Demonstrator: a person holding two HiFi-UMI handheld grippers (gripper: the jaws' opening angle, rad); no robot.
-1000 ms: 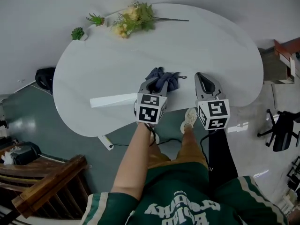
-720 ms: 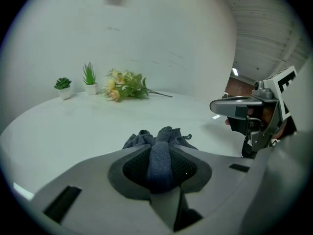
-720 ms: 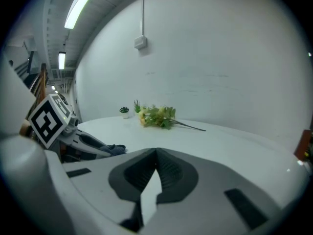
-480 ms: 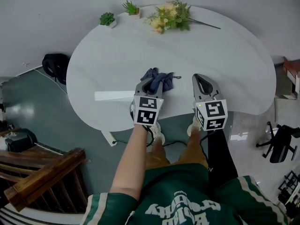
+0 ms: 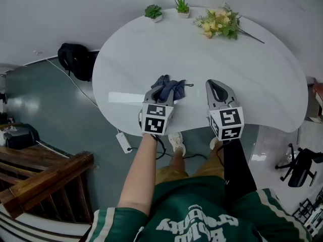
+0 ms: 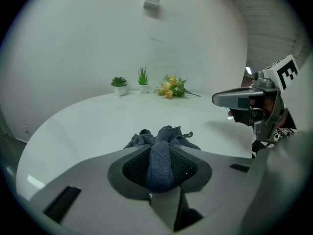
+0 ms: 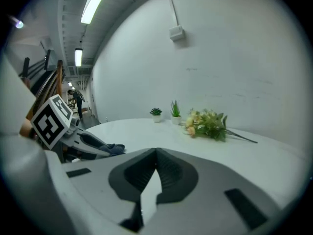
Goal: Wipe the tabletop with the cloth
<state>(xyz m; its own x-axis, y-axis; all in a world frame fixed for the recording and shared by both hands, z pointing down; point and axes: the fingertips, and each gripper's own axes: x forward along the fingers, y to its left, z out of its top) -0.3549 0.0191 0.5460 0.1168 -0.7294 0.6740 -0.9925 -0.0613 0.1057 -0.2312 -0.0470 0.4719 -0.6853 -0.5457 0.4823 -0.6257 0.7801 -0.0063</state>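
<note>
Cloth point(image 5: 172, 86): blue, bunched, pinched between left gripper point(image 5: 162, 92) jaws, on the table point(image 5: 252, 69) near its front edge, bulk ahead of the jaws. Right gripper point(image 5: 218, 86): jaws together, empty (alongside, farther from cloth).

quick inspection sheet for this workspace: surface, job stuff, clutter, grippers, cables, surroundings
surface: white tabletop, mostly bare
job's things: dark blue cloth, bunched up near the table's front edge
clutter: two potted plants and a flower bunch at the far edge
grippers: left gripper shut on the cloth; right gripper shut and empty beside it
cables: cable on the floor leading toward a white power strip
surroundings: black bag, wooden railing, office chair
</note>
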